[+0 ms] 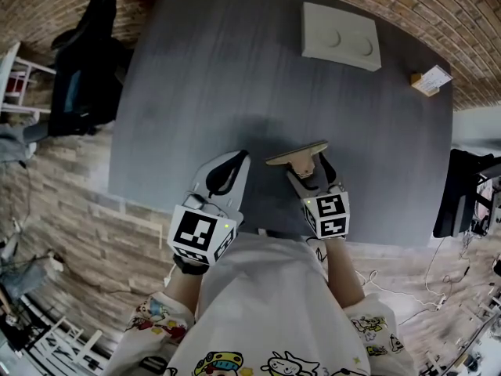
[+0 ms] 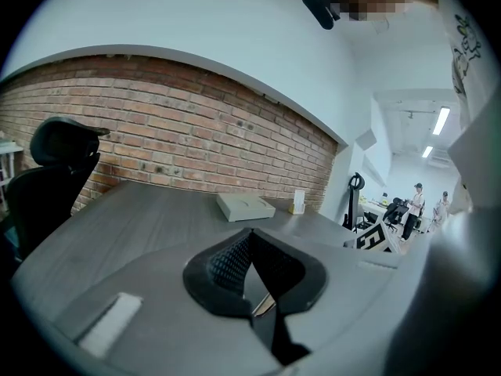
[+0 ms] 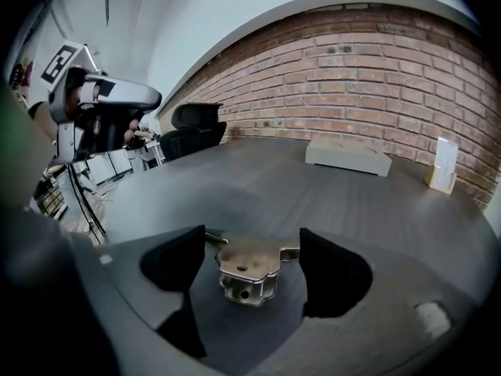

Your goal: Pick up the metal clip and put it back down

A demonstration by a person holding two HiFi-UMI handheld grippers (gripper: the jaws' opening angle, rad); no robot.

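The metal clip (image 3: 247, 269) lies on the dark grey table (image 1: 235, 77), right between the pads of my right gripper (image 3: 252, 240). Those jaws stand wide apart around it, and its thin side wings reach out toward each pad without being pressed. From the head view, the clip (image 1: 297, 154) shows as a tan plate at the tip of the right gripper (image 1: 307, 166), near the table's front edge. To its left, my left gripper (image 1: 237, 161) hovers over the table with its jaws together and nothing in them. The left gripper (image 2: 250, 241) shows the same in its own view.
A flat white box (image 1: 341, 35) lies at the table's far side, with a small yellow and white card holder (image 1: 430, 80) at the far right corner. A black office chair (image 1: 86, 69) stands by the table's left edge. Two people (image 2: 413, 202) stand far off in the room.
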